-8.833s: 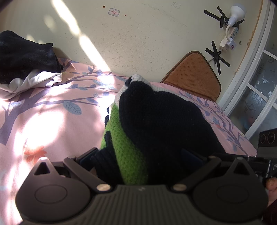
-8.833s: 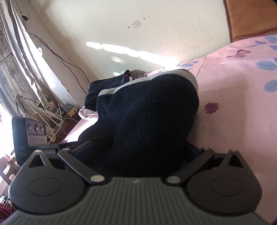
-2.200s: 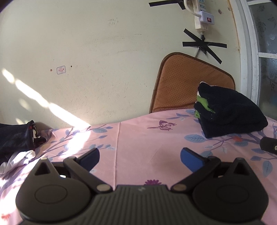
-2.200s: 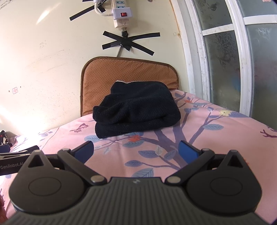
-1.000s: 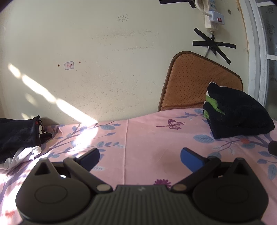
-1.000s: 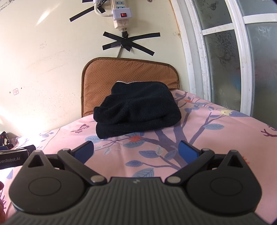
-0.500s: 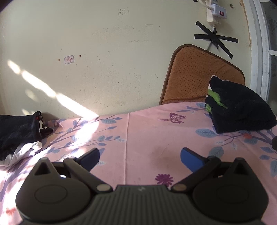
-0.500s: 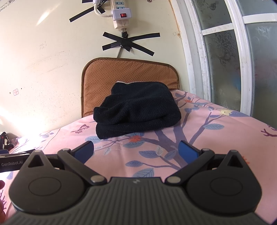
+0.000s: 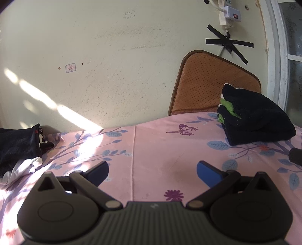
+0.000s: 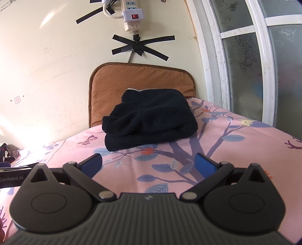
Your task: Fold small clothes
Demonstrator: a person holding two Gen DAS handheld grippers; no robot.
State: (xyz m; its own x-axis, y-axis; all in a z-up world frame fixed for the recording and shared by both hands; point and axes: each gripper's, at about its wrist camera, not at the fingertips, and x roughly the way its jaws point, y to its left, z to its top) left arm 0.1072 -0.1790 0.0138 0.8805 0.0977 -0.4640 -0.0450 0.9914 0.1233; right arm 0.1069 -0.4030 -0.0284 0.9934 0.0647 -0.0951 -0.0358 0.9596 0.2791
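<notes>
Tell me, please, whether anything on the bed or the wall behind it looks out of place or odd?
The folded dark garment sits neatly on the pink sheet. Two things stand out: a heap of unfolded dark and white clothes at the bed's far left, and a power strip whose cable is held to the wall by crossed black tape.

Pink floral bedsheet [image 9: 154, 150]; folded black sweater [image 10: 149, 120] on it; dark clothes pile [image 9: 17, 143] at edge

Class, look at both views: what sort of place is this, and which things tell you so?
Most likely a bedroom at home. A pink floral sheet covers a bed-like surface, a folded sweater lies on it before a brown cushion, and a power strip is taped to the wall.
</notes>
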